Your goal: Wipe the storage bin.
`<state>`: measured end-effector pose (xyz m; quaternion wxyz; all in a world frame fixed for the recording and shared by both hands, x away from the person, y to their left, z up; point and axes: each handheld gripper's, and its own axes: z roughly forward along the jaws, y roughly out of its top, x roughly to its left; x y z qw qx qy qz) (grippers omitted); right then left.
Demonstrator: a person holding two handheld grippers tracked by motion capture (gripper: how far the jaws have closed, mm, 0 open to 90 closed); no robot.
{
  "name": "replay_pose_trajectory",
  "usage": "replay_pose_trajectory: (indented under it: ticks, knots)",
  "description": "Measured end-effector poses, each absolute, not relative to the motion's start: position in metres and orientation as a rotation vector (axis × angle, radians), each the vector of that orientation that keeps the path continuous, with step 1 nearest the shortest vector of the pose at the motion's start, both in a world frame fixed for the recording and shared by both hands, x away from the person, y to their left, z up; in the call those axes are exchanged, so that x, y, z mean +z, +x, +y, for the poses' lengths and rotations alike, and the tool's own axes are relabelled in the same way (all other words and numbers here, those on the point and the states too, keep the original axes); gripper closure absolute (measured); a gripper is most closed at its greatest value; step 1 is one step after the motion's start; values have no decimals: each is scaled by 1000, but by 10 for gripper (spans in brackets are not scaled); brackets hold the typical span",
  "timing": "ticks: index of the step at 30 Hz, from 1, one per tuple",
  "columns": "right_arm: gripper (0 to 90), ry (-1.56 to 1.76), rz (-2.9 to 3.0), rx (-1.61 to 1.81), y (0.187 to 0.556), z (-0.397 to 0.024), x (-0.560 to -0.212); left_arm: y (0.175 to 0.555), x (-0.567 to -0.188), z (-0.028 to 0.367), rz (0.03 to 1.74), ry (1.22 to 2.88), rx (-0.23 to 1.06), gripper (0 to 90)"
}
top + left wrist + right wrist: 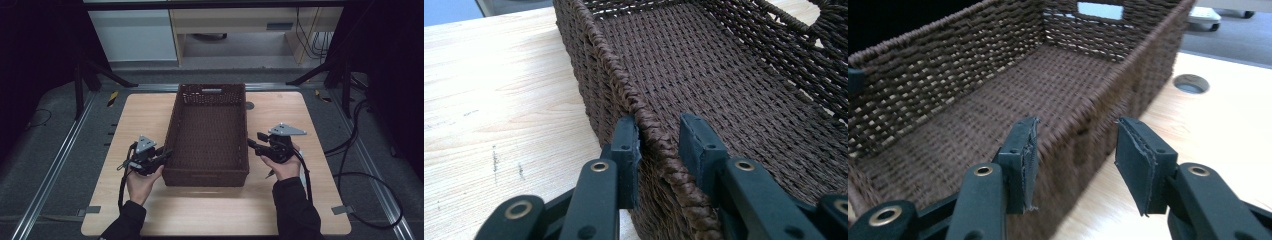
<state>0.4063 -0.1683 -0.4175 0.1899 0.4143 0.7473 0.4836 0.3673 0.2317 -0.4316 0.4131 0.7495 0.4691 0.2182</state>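
A dark brown woven basket [207,135] sits in the middle of the light wooden tabletop [295,210], its long sides running away from the person. It is rectangular, with upright wicker walls and a braided rim. A slot handle is cut into its far end wall, and through that slot the pale floor beyond shows in the right gripper view. The basket [998,100] holds nothing: its woven floor is bare from end to end, seen plainly from above and in both gripper views.

The left gripper [159,158] is at the near left corner of the basket. In the left gripper view its jaws straddle the braided rim [649,130] of the left wall, one pad outside against the wicker and one inside the basket. The outer pad touches the rim; a narrow gap shows beside the inner pad, so I cannot tell whether the jaws clamp the rim or merely enclose it.

The right gripper [256,145] is just beside the right wall near the front, close to the rim and not on it. In the right gripper view its jaws [1075,162] stand open, with the top of the right wall below and between them, neither pad touching it.

Near the basket's far right corner, a round cable hole [1191,83] is set into the tabletop.
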Motion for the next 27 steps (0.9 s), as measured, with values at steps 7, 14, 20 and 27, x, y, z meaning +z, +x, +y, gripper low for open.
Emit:
replay_pose_trajectory:
  ticks: [7, 14, 20, 27]
  knots:
    - [545, 1142, 2153, 1309, 416, -148, -424, 368, -431, 232, 1178, 1884, 547, 688]
    - [582, 1182, 2153, 1324, 416, -146, -428, 368, -432, 233, 1181, 1870, 537, 670]
    - [575, 1204, 2147, 1305, 415, -143, -429, 368, -431, 234, 1181, 1867, 536, 644]
    - [584, 1224, 2143, 1300, 413, -142, -429, 368, -430, 236, 1193, 1877, 548, 536]
